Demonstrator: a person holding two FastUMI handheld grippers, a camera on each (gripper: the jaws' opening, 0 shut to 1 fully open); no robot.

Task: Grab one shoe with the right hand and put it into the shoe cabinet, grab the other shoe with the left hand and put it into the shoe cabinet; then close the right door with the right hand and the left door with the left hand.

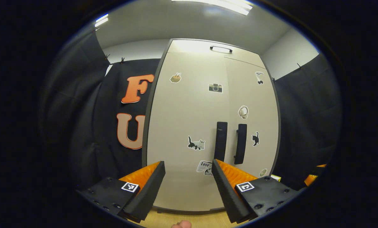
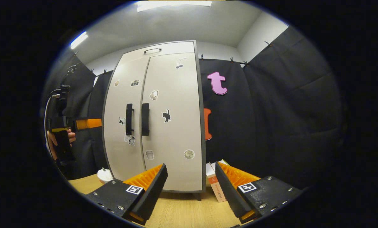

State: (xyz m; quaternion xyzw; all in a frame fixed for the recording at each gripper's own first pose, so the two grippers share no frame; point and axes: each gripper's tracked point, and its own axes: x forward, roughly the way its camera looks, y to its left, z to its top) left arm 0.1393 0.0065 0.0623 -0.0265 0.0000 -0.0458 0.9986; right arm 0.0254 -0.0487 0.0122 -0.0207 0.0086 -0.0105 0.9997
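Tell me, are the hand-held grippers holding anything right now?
No. The left hand-held gripper and right hand-held gripper are both open with nothing between their fingers, facing the shoe cabinet.

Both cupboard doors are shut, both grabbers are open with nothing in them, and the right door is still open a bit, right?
Not quite: the right door is shut too, flush beside the left door, as the right gripper view shows. The left gripper and right gripper are open and empty.
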